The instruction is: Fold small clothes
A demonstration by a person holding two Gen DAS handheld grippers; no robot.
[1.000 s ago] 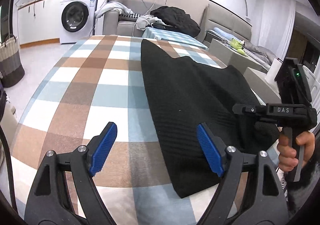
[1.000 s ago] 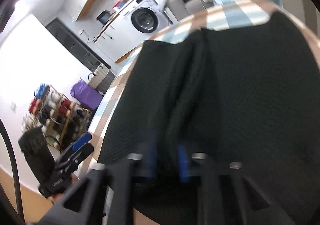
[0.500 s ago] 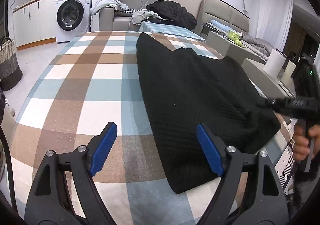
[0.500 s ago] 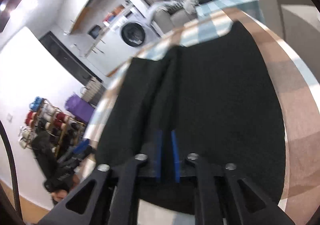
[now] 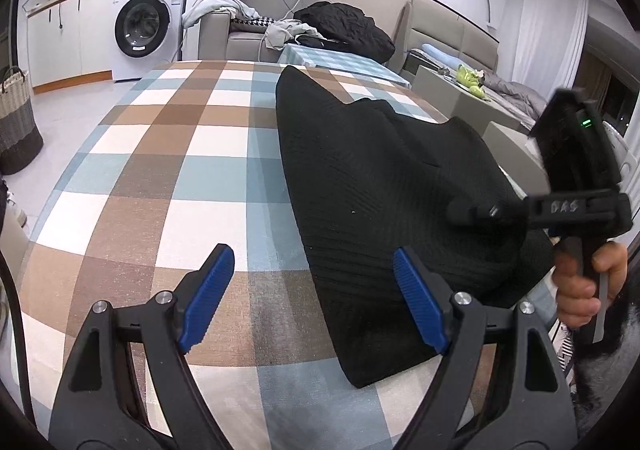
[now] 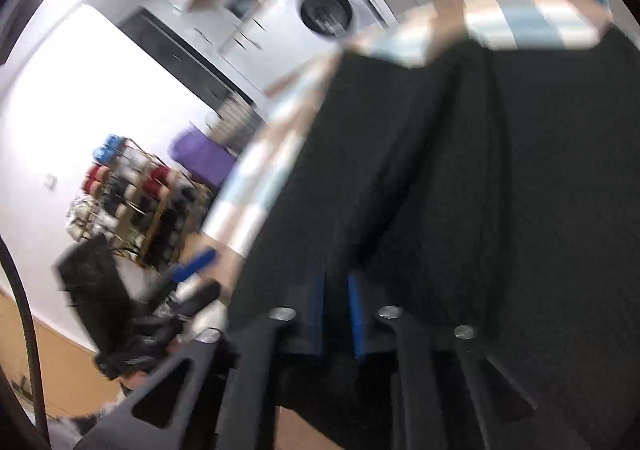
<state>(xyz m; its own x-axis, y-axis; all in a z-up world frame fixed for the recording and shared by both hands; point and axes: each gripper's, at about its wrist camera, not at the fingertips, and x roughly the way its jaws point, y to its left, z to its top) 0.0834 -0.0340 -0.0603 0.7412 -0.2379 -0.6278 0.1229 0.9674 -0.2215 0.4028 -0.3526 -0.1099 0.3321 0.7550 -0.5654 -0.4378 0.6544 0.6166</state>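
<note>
A black knit garment (image 5: 360, 186) lies lengthwise on the checked tablecloth (image 5: 168, 154), part of it folded over. My left gripper (image 5: 316, 298) is open and empty, low over the table's near edge, its right pad above the garment's near corner. My right gripper (image 6: 336, 314) is shut on the garment's right edge (image 6: 420, 210) and lifts it; it also shows at the right of the left wrist view (image 5: 472, 212), held by a hand. The right wrist view is blurred by motion.
A sofa with a black jacket (image 5: 344, 30) and clothes stands behind the table. A washing machine (image 5: 148, 22) is at the back left, a woven basket (image 5: 16, 122) on the floor at left. A shelf rack (image 6: 132, 202) stands by the wall.
My right gripper, still shut on the garment's edge, has risen and moved inward over the garment. My left gripper has stayed open in much the same place.
</note>
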